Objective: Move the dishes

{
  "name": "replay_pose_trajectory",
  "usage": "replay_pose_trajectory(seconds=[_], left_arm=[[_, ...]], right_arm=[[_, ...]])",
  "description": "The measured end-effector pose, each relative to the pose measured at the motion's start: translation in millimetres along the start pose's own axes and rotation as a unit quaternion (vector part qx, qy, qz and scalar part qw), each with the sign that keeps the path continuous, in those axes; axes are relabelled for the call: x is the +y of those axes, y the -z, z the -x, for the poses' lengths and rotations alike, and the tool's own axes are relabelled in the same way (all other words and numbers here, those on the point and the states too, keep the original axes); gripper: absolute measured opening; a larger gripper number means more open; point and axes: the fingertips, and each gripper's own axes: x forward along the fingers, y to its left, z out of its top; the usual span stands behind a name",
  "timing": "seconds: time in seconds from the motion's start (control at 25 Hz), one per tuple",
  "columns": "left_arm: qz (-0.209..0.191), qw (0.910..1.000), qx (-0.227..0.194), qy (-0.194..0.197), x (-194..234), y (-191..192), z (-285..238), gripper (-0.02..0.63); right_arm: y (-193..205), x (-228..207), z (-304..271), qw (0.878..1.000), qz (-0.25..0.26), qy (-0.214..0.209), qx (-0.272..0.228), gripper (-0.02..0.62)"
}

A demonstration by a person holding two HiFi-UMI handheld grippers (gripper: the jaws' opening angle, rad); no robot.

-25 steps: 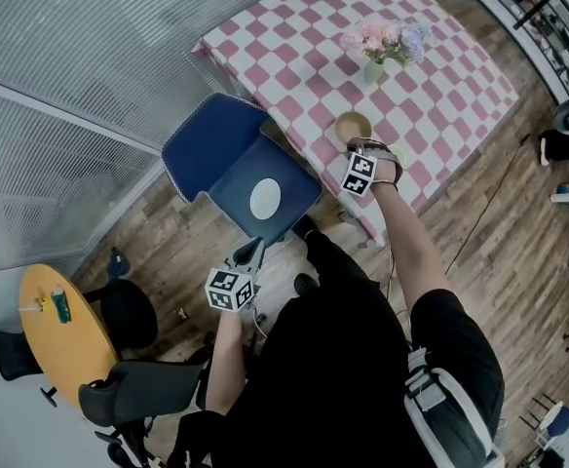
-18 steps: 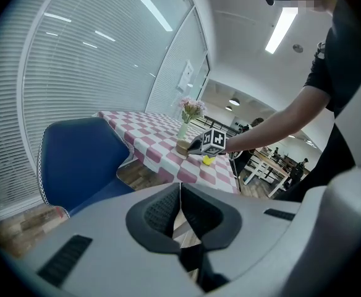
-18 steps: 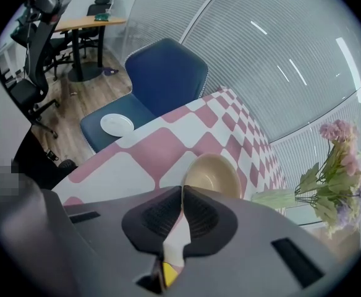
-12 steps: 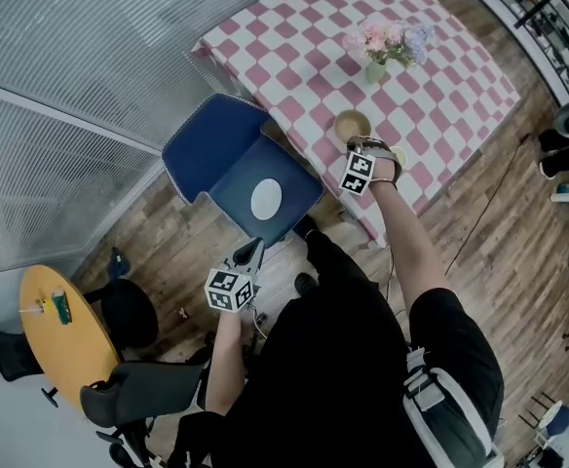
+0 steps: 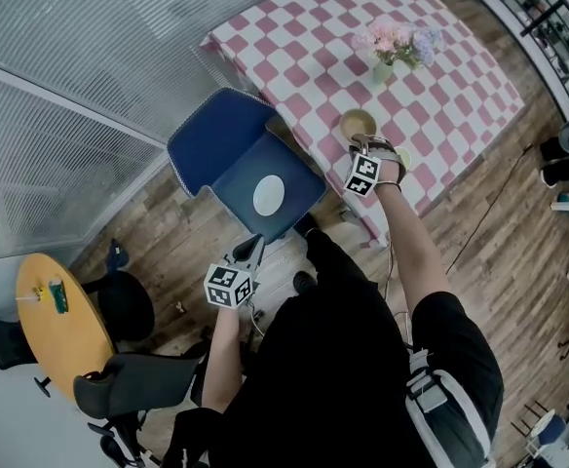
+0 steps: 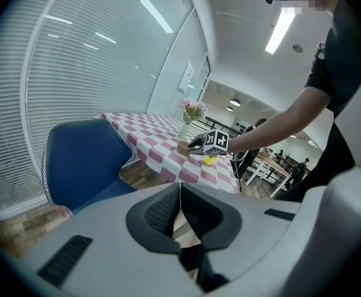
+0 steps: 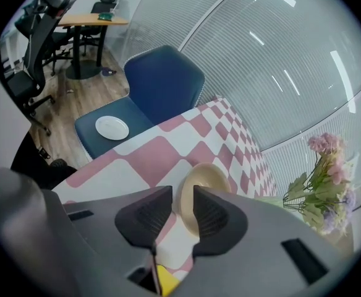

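Note:
A tan bowl [image 5: 357,123] stands near the front edge of the pink-checked table [image 5: 304,47]. My right gripper [image 5: 360,144] reaches to its near rim. In the right gripper view the jaws are a little apart, and the rim of the bowl [image 7: 206,181] shows in the gap of the right gripper [image 7: 182,198]. A white plate [image 5: 268,195] lies on the seat of the blue chair [image 5: 216,144], and the plate [image 7: 112,127] also shows from the right. My left gripper [image 5: 250,253] hangs low beside the chair, shut and empty, and the left gripper [image 6: 179,189] faces the table.
A vase of flowers [image 5: 392,52] stands behind the bowl. A small yellow thing [image 5: 402,156] lies right of my right gripper. A blind-covered glass wall runs along the left. A round wooden table [image 5: 56,330] and black office chairs [image 5: 129,305] stand behind me on the plank floor.
The head view has shifted slightly. Both grippers keep their places, the right one still at the bowl's rim.

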Motion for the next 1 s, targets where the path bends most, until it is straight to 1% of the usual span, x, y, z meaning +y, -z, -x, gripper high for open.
replay_pose_trajectory(seconds=[0.12,0.24,0.4,0.48,0.64,0.8,1.0], left_arm=[[0.000,1.0000,-0.001,-0.003,-0.3,2.2,5.4,0.025],[0.002,1.0000,-0.004,-0.007,-0.2,4.5,11.9,0.025],[0.007,0.9998,-0.010,-0.015,-7.4,0.8,5.1,0.025],[0.011,0.9996,-0.013,-0.022,-11.0,0.4,2.7,0.025],[0.019,0.9990,-0.022,-0.034,-2.1,14.3,32.5,0.025],[0.027,0.9982,-0.028,-0.046,-5.2,16.4,37.3,0.025],[0.040,0.9965,-0.036,-0.064,3.0,34.7,57.1,0.025]], right_arm=[[-3.5,1.2,3.6,1.000,0.008,0.007,-0.009,0.123],[-8.1,4.3,7.5,1.000,0.005,0.004,-0.015,0.121],[-7.7,-10.4,9.6,0.999,0.003,0.015,-0.030,0.121],[-11.7,-15.9,9.2,0.999,0.012,0.015,-0.039,0.121],[-53.6,1.7,19.1,0.997,0.033,0.018,-0.065,0.118],[-73.0,10.7,22.6,0.994,0.059,0.012,-0.089,0.117],[-108.0,42.7,18.9,0.991,0.073,-0.007,-0.108,0.116]])
